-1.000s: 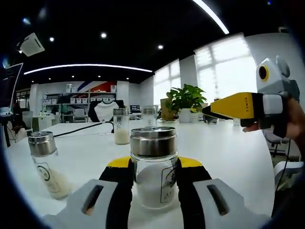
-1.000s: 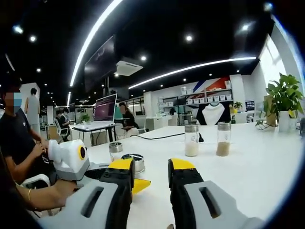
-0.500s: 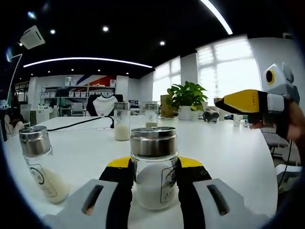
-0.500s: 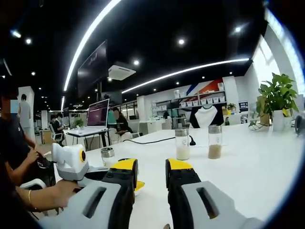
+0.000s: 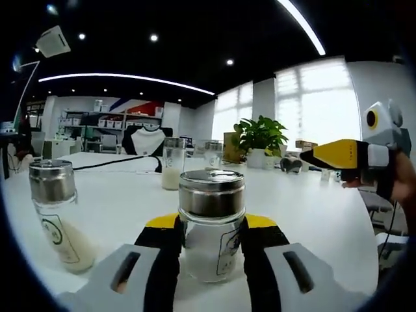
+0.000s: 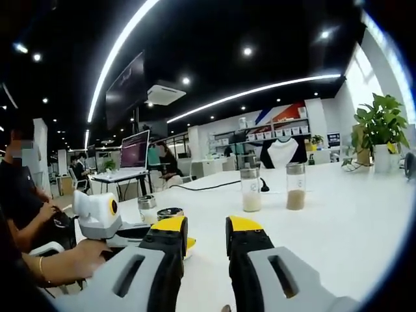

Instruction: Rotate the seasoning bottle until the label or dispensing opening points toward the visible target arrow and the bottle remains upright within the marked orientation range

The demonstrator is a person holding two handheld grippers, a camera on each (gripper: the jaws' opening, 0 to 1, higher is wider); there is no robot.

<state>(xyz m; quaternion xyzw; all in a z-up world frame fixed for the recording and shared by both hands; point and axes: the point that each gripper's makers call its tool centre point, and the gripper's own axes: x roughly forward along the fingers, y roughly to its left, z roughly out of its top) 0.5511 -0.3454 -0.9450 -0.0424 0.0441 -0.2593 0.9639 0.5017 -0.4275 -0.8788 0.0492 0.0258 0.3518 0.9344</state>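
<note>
The seasoning bottle (image 5: 211, 224), clear glass with a metal lid and white powder, stands upright on the white table (image 5: 312, 214). My left gripper (image 5: 211, 229) is shut on it, one jaw on each side, and a printed label shows on its right part. In the right gripper view the left gripper (image 6: 166, 229) sits low at the left, a hand holding it, with the bottle's lid (image 6: 170, 213) just above its jaws. My right gripper (image 6: 207, 235) hangs above the table with a narrow gap and nothing between its jaws. It also appears as a yellow wedge, the right gripper (image 5: 311, 155).
A second metal-lidded bottle (image 5: 57, 218) stands left of the held one. Two more bottles (image 5: 173, 165) (image 5: 211, 155) stand farther back, seen also as bottles (image 6: 250, 189) (image 6: 296, 186). A potted plant (image 5: 260, 138) and a black cable (image 6: 208, 187) are at the far end. A person (image 6: 19, 201) sits at the left.
Both views have shifted a little with the hands. The left gripper keeps its hold on the bottle. In the left gripper view the right gripper sits slightly lower and farther right.
</note>
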